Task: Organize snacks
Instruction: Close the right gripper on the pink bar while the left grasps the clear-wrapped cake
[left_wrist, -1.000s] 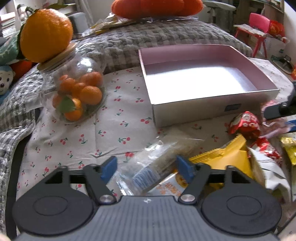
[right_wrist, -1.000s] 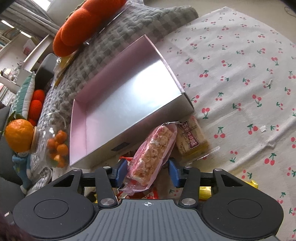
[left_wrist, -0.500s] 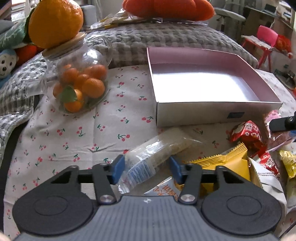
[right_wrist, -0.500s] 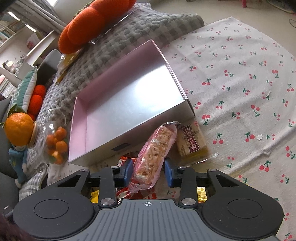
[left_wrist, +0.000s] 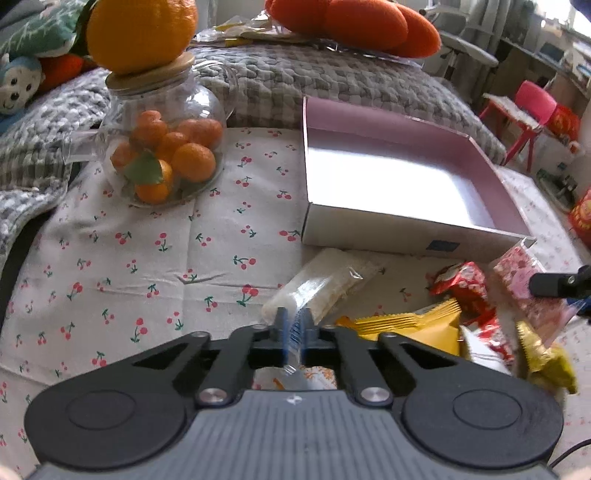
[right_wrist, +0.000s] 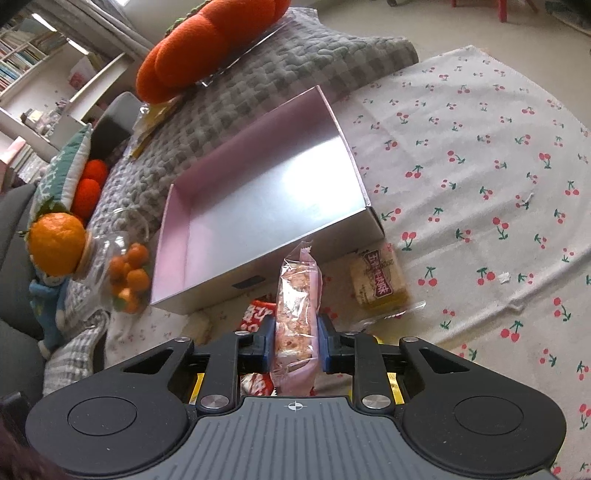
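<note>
My left gripper (left_wrist: 293, 326) is shut on the near end of a clear-wrapped pale snack bar (left_wrist: 325, 282), which points toward the empty pink box (left_wrist: 369, 229). My right gripper (right_wrist: 295, 341) is shut on a pink-wrapped snack bar (right_wrist: 298, 295) that stands up between the blue pads, in front of the pink box (right_wrist: 207, 288). That bar and a right fingertip (left_wrist: 554, 284) show at the right edge of the left wrist view. A pile of red, yellow and gold snack packets (left_wrist: 443, 325) lies beside my left gripper.
A glass jar of small oranges (left_wrist: 162, 155) with a big orange on its lid stands left of the box. A brown-labelled snack (right_wrist: 378, 284) lies by the box's near corner. A grey blanket (left_wrist: 332, 81) with an orange plush is behind. The cherry-print cloth (right_wrist: 480, 184) stretches right.
Both grippers closed onto their snack bars. The left one went from wide open to pinching the clear wrapper. The right one squeezed the pink bar, which turned upright.
</note>
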